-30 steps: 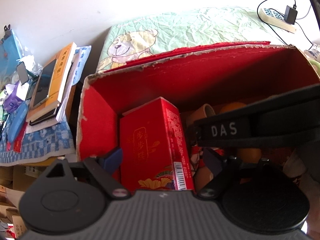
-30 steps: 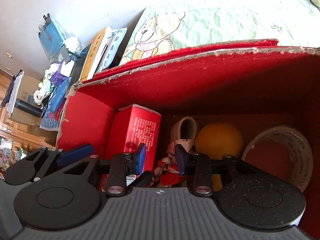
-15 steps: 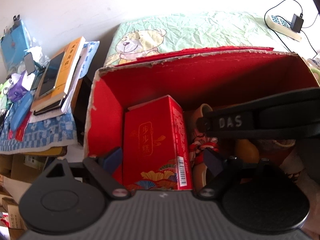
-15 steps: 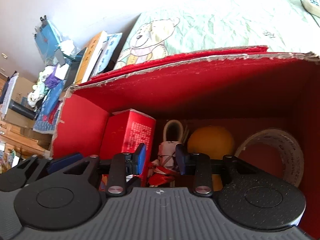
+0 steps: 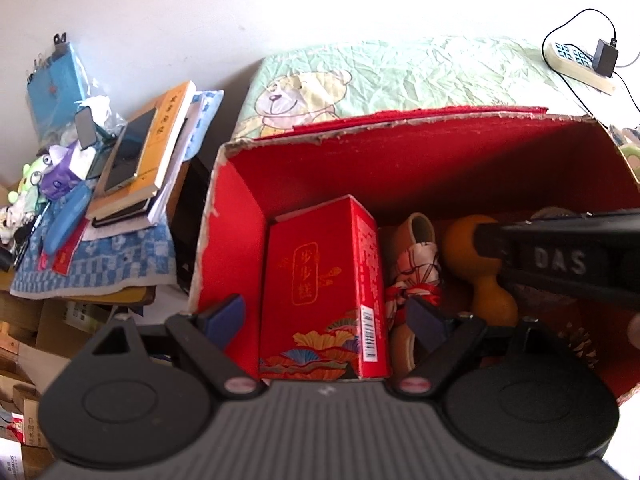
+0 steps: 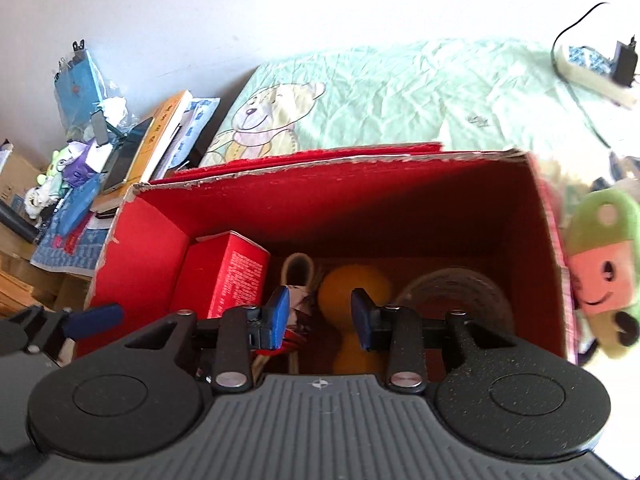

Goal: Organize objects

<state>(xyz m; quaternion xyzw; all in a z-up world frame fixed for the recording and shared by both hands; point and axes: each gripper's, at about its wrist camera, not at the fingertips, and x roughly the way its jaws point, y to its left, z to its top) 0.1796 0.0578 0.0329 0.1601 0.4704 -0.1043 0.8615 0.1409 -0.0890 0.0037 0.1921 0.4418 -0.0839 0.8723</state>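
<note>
Two grippers are seen over an open red box (image 5: pixel 236 264), both pointed down into it. Left gripper (image 5: pixel 325 319): jaws spread wide, straddling the upright red carton (image 5: pixel 320 284) at the box's left wall; no pad contact with the carton can be made out, so nothing is gripped. Right gripper (image 6: pixel 320 318): jaws roughly half apart, nothing clamped between the blue pads; in the left wrist view its black body crosses the right side of the box. Inside the box, beside the carton, from left to right: a patterned cloth bundle tied with red cord (image 5: pixel 416 276), an orange gourd-shaped item (image 6: pixel 354 292), a roll of tape (image 6: pixel 456 300). A green and pink plush toy (image 6: pixel 604 272) is seen just outside the box's right wall.
</note>
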